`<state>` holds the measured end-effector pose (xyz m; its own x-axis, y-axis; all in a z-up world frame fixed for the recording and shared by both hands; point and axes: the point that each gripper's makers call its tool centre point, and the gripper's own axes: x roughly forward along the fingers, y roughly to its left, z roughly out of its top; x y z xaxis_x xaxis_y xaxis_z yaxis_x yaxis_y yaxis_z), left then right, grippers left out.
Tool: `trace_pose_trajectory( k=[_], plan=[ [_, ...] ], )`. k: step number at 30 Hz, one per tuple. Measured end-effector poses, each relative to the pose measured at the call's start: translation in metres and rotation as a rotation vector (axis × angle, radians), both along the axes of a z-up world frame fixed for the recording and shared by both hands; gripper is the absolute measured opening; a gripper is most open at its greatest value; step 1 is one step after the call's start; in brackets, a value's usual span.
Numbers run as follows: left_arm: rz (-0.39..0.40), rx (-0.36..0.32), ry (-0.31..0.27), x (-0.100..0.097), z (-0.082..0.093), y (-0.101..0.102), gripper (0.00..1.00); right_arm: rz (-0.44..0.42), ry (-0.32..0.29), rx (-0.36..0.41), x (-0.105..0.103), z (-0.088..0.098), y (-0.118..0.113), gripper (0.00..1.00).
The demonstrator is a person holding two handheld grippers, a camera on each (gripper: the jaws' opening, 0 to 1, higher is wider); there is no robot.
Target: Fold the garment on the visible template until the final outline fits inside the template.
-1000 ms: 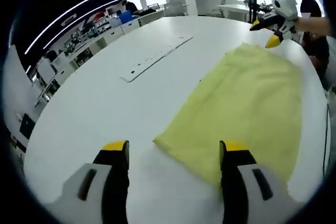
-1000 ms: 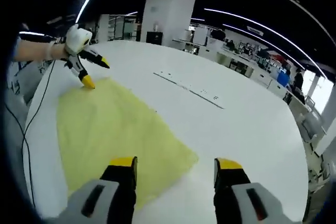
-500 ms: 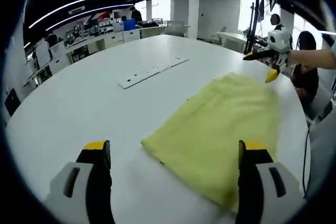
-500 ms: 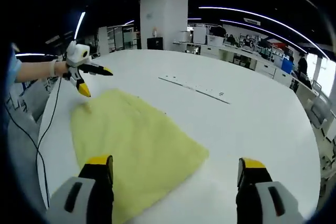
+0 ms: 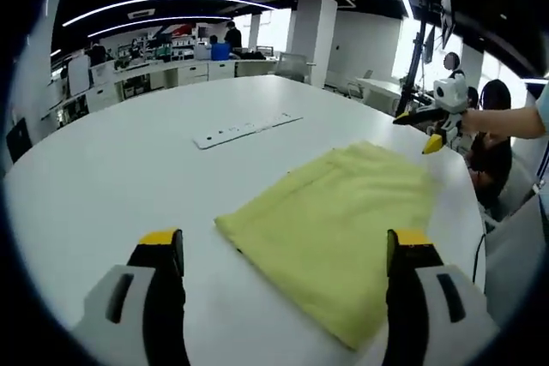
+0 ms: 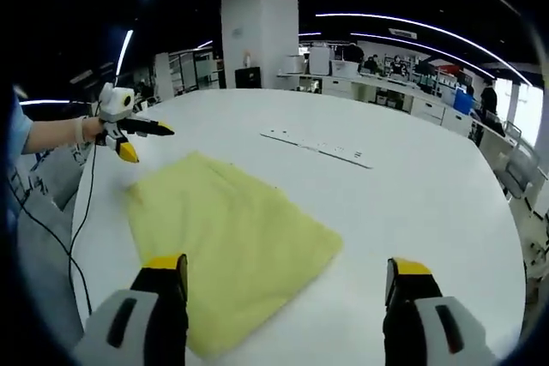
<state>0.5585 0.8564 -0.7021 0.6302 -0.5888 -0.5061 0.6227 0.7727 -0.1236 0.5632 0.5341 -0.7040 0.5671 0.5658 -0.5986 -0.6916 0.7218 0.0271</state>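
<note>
white round table [image 5: 129, 160] bears a flat white strip [image 5: 244, 129] with small holes | white column [image 6: 260, 36] behind it | desks [image 5: 171, 75] along the far wall | black cable [image 6: 81, 212] hangs off table's edge

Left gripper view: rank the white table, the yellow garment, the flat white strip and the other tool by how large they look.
1. white table
2. yellow garment
3. flat white strip
4. right tool, far off, so its small look is partly distance; close to the strip.
</note>
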Motion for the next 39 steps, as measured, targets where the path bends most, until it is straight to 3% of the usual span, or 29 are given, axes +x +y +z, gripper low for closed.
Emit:
trace_pose_trajectory(
  k=[10, 16, 20, 22, 39],
  plan=[
    [-0.005, -0.010, 0.014, -0.024, 0.002, 0.006, 0.89, -0.025, 0.010, 0.030, -0.019, 0.007, -0.008, 0.93],
    [-0.011, -0.035, 0.013, -0.044, 0.000, 0.006, 0.80, -0.010, 0.019, 0.016, -0.035, -0.003, -0.014, 0.91],
    [-0.020, -0.047, 0.030, -0.058, -0.007, 0.006, 0.83, -0.010, 0.035, 0.024, -0.045, -0.005, -0.016, 0.91],
    [-0.015, -0.046, 0.037, -0.062, -0.010, 0.007, 0.82, -0.007, 0.049, -0.020, -0.050, -0.012, -0.022, 0.89],
    [-0.004, -0.040, 0.081, -0.092, -0.031, 0.017, 0.64, -0.008, 0.108, 0.068, -0.079, -0.031, -0.013, 0.82]
  ],
)
